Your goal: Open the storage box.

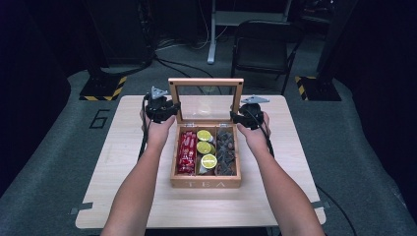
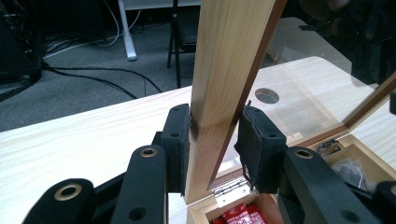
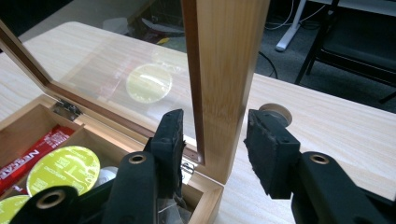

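Two hands are working the upright glass-paned wooden lid [image 1: 206, 100] of the compartmented wooden tea box [image 1: 206, 183] mid-table: left gripper [image 2: 214, 147] is clamping one side rail, right gripper [image 3: 214, 144] is straddling the other, pads apart. Better to grip evenly before swinging. Pale wooden table [image 1: 123, 162], grey floor, folding black chair [image 1: 263, 46] behind.

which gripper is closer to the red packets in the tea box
Left. The left gripper grips the lid frame on the red packets' side; the right gripper is across the box.
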Motion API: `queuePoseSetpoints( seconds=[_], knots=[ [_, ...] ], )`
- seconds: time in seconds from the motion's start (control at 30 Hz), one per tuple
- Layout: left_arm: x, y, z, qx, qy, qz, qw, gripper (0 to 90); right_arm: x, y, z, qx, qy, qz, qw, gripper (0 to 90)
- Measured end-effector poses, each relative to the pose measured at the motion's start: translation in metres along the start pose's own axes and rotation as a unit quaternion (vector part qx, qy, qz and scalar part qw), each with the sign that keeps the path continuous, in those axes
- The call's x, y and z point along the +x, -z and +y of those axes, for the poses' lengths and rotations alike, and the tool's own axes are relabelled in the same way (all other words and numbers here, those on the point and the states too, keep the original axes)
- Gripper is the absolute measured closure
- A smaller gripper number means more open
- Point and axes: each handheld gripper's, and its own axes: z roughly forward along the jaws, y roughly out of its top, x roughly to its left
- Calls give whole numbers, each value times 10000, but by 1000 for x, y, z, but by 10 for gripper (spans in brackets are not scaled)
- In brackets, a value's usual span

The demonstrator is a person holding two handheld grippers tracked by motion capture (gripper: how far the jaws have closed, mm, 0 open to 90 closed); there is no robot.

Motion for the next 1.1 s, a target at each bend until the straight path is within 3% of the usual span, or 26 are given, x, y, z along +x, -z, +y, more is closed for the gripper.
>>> queuePoseSetpoints(
  seconds=[0.17, 0.33, 0.7, 0.9, 1.1],
  knots=[
    [1, 0, 0, -1, 97, -52, 9999, 644, 1, -3, -1, 34, -78, 2, 10000, 593],
    [2, -1, -1, 16, 60, -60, 10000, 643, -2, -3, -1, 37, -86, -9, 10000, 640],
    [2, -3, -3, 97, 87, -99, 9999, 636, -3, -4, -1, 57, -106, 37, 9999, 636],
    [2, -1, -9, 66, 246, -212, 9995, 585, -3, -5, 1, 95, -31, 36, 9999, 643],
    [-1, 4, -13, 18, 173, -262, 9995, 538, -3, -5, 2, 131, -54, 1, 9999, 647]
  ],
)
